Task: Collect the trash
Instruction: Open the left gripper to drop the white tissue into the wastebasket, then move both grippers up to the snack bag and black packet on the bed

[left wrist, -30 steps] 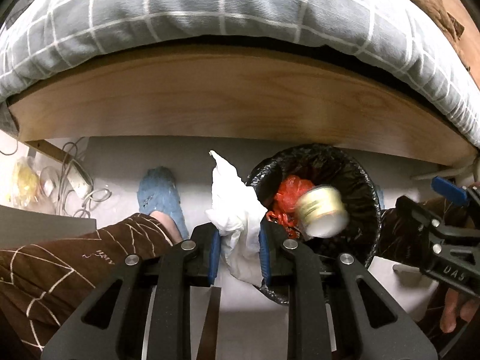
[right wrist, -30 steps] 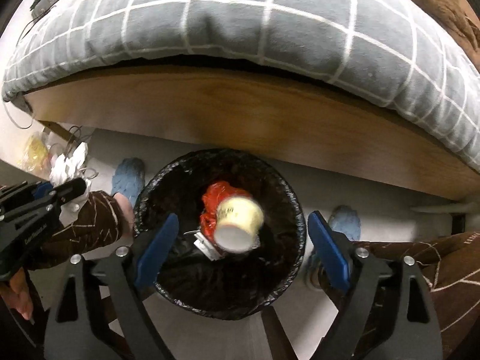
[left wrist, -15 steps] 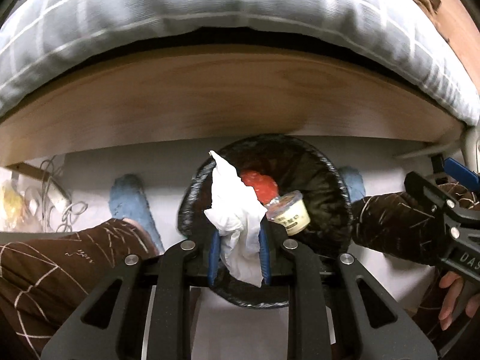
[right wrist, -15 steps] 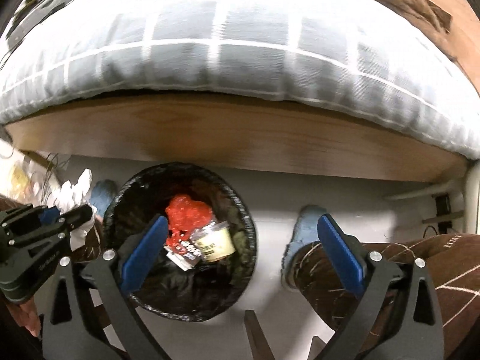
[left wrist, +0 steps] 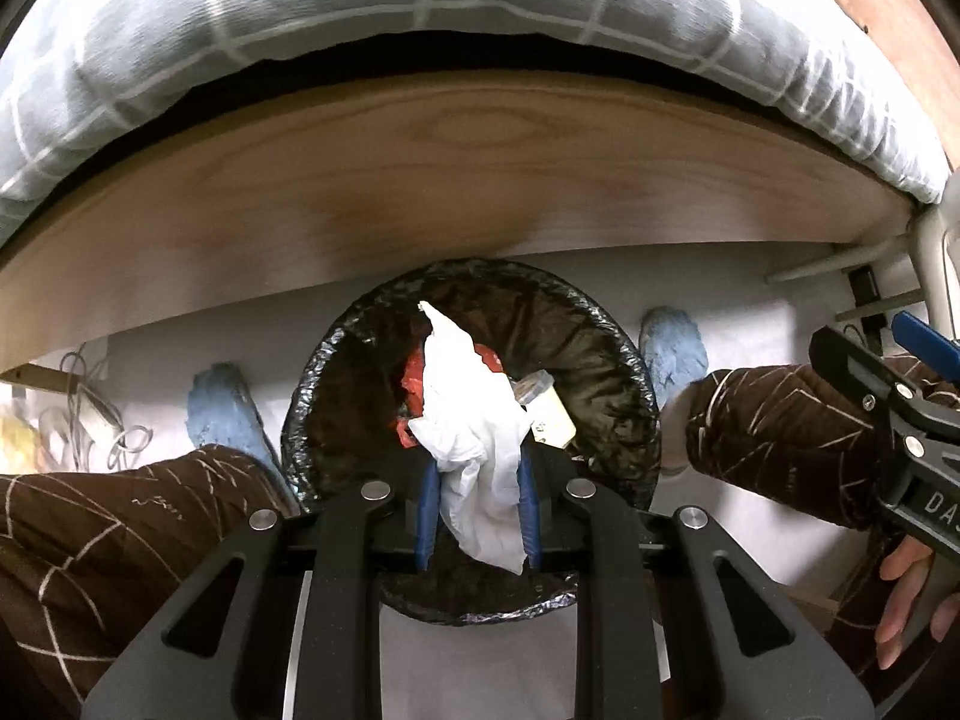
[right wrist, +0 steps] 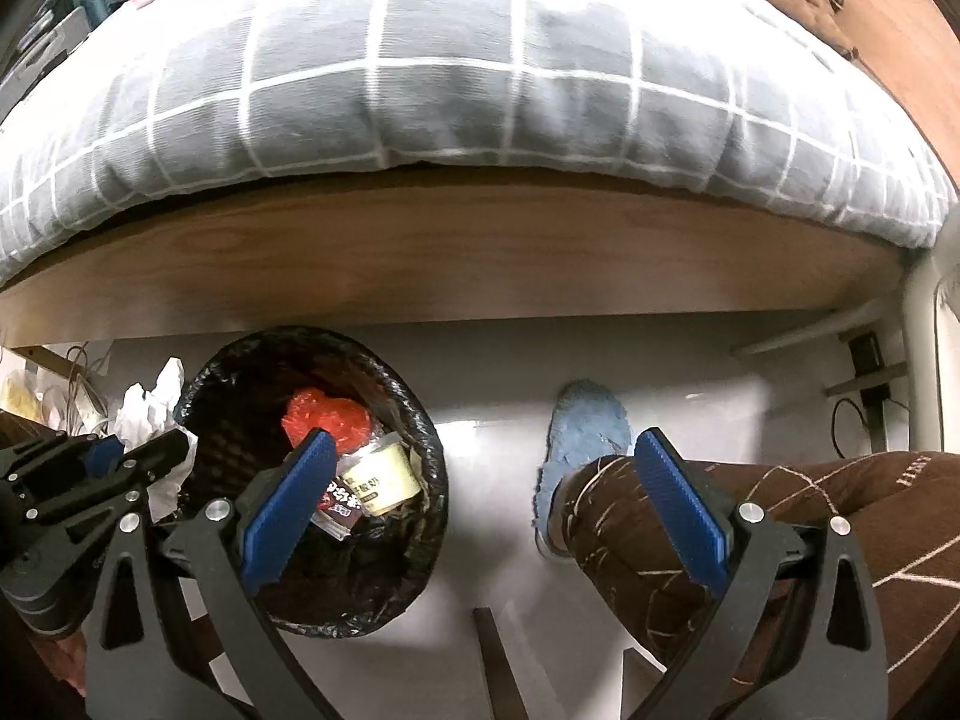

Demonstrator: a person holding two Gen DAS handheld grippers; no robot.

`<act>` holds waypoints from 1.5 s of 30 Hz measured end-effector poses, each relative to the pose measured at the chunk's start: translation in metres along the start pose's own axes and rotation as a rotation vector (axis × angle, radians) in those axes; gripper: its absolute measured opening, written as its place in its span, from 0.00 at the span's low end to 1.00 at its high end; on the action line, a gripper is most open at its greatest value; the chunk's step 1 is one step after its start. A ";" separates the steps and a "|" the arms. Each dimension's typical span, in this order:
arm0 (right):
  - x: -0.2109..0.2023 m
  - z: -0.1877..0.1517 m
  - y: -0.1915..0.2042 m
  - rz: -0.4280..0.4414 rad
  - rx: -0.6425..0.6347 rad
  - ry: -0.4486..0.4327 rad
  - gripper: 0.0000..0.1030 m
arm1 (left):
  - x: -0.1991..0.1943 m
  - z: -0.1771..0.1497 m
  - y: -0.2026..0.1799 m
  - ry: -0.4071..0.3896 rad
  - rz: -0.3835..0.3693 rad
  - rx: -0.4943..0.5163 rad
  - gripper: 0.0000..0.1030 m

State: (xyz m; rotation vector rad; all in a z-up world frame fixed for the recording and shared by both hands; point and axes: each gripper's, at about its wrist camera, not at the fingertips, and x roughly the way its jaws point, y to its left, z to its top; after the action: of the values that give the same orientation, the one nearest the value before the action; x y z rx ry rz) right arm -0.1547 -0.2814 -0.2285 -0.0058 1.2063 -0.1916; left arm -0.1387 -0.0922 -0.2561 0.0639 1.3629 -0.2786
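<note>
A crumpled white tissue (left wrist: 474, 450) is clamped in the closed fingers of the left gripper (left wrist: 478, 507) above the black-lined round waste bin (right wrist: 432, 462), where a cream plastic cup (right wrist: 384, 477) and red wrapper (right wrist: 324, 417) already lie. The right gripper (right wrist: 480, 501), its jaws having just been opening, is spread wide and empty. Release of the tissue appears to remain.

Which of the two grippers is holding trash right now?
The left gripper: its blue pads pinch a crumpled white tissue over the bin. The right gripper gapes empty.
</note>
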 end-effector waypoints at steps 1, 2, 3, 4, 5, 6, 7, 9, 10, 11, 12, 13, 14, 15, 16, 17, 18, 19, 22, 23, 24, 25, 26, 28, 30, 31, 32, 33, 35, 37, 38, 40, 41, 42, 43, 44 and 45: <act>0.000 0.000 -0.002 0.001 0.005 0.002 0.93 | 0.002 0.000 -0.002 0.001 0.001 0.002 0.20; 0.001 -0.001 -0.003 0.001 0.010 0.004 0.93 | 0.003 0.000 -0.004 0.001 0.004 0.006 0.22; 0.002 -0.001 -0.003 0.000 0.012 0.003 0.93 | 0.003 0.000 -0.004 0.002 0.009 0.010 0.24; 0.002 -0.001 -0.004 0.003 0.013 0.002 0.93 | 0.004 0.000 -0.004 0.004 0.015 0.013 0.26; 0.001 -0.001 -0.004 0.005 0.014 0.000 0.93 | 0.005 0.000 -0.005 0.005 0.017 0.012 0.31; 0.001 -0.001 -0.003 0.004 0.014 -0.002 0.93 | 0.005 0.000 -0.004 0.004 0.019 0.011 0.37; 0.002 -0.001 -0.003 0.006 0.014 -0.002 0.93 | 0.005 0.000 -0.003 0.000 0.025 0.011 0.41; 0.002 -0.001 -0.003 0.010 0.013 -0.003 0.93 | 0.006 0.001 -0.003 -0.004 0.036 0.007 0.54; 0.002 -0.001 -0.002 0.013 0.011 -0.002 0.93 | 0.006 0.001 -0.002 -0.004 0.034 0.002 0.56; 0.001 -0.001 -0.001 0.014 0.010 -0.002 0.93 | 0.005 0.001 -0.002 -0.005 0.033 0.000 0.60; 0.002 -0.001 -0.001 0.014 0.010 -0.003 0.93 | 0.005 0.000 -0.002 -0.009 0.036 -0.001 0.64; 0.002 -0.001 0.000 0.016 0.010 -0.005 0.93 | 0.004 0.000 -0.002 -0.012 0.040 0.001 0.66; 0.002 0.000 0.000 0.019 0.010 -0.007 0.93 | 0.004 0.000 -0.002 -0.015 0.047 0.005 0.69; 0.002 0.000 0.001 0.023 0.010 -0.010 0.93 | 0.003 0.001 -0.002 -0.017 0.051 0.006 0.72; 0.003 0.000 0.001 0.025 0.010 -0.010 0.93 | 0.003 0.001 0.000 -0.019 0.054 0.003 0.73; 0.003 0.001 0.002 0.026 0.011 -0.009 0.93 | 0.001 0.001 0.001 -0.021 0.053 -0.001 0.76; 0.003 0.002 0.003 0.028 0.011 -0.011 0.93 | 0.000 0.002 0.002 -0.028 0.052 -0.006 0.78; 0.002 0.002 0.004 0.030 0.010 -0.016 0.93 | -0.002 0.003 0.003 -0.031 0.057 -0.009 0.80; 0.000 0.004 0.006 0.034 0.007 -0.028 0.93 | -0.009 0.005 0.009 -0.049 0.062 -0.023 0.85; -0.003 0.005 0.006 0.037 0.010 -0.035 0.93 | -0.012 0.006 0.011 -0.056 0.067 -0.025 0.86; -0.005 0.007 0.006 0.040 0.014 -0.043 0.93 | -0.017 0.008 0.012 -0.069 0.072 -0.028 0.87; -0.009 0.009 0.006 0.043 0.021 -0.054 0.93 | -0.022 0.009 0.013 -0.080 0.078 -0.029 0.88; -0.013 0.011 0.006 0.045 0.023 -0.063 0.93 | -0.028 0.011 0.015 -0.097 0.087 -0.031 0.89; -0.023 0.017 0.009 0.043 0.011 -0.094 0.93 | -0.040 0.015 0.019 -0.110 0.092 -0.042 0.90; -0.032 0.022 0.011 0.043 0.001 -0.116 0.93 | -0.051 0.019 0.024 -0.128 0.093 -0.055 0.90; -0.036 0.025 0.013 0.045 -0.003 -0.127 0.93 | -0.057 0.021 0.025 -0.138 0.095 -0.060 0.90; -0.042 0.029 0.015 0.045 -0.008 -0.140 0.93 | -0.062 0.022 0.027 -0.149 0.095 -0.064 0.91; -0.047 0.032 0.017 0.048 -0.016 -0.151 0.93 | -0.069 0.025 0.029 -0.161 0.100 -0.066 0.91; -0.055 0.038 0.022 0.053 -0.037 -0.171 0.93 | -0.078 0.029 0.032 -0.177 0.105 -0.067 0.92; -0.062 0.043 0.027 0.056 -0.060 -0.186 0.93 | -0.088 0.033 0.036 -0.189 0.109 -0.059 0.92; -0.067 0.047 0.030 0.059 -0.074 -0.195 0.93 | -0.093 0.036 0.038 -0.195 0.114 -0.053 0.92; -0.073 0.053 0.032 0.061 -0.088 -0.207 0.93 | -0.100 0.039 0.042 -0.205 0.121 -0.051 0.92; -0.076 0.057 0.033 0.066 -0.091 -0.214 0.93 | -0.104 0.042 0.046 -0.211 0.118 -0.060 0.92; -0.079 0.061 0.034 0.071 -0.093 -0.220 0.93 | -0.107 0.044 0.049 -0.215 0.116 -0.068 0.93; -0.082 0.065 0.034 0.073 -0.094 -0.226 0.93 | -0.109 0.048 0.052 -0.218 0.116 -0.076 0.93; -0.085 0.070 0.034 0.074 -0.095 -0.233 0.93 | -0.113 0.052 0.055 -0.224 0.116 -0.084 0.93; -0.088 0.077 0.034 0.078 -0.097 -0.240 0.93 | -0.114 0.055 0.056 -0.229 0.117 -0.088 0.93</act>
State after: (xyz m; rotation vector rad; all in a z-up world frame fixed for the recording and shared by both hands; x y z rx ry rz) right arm -0.1083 -0.2425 -0.1227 -0.0645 0.9740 -0.0615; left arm -0.0934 -0.0310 -0.1400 0.0366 1.1374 -0.1229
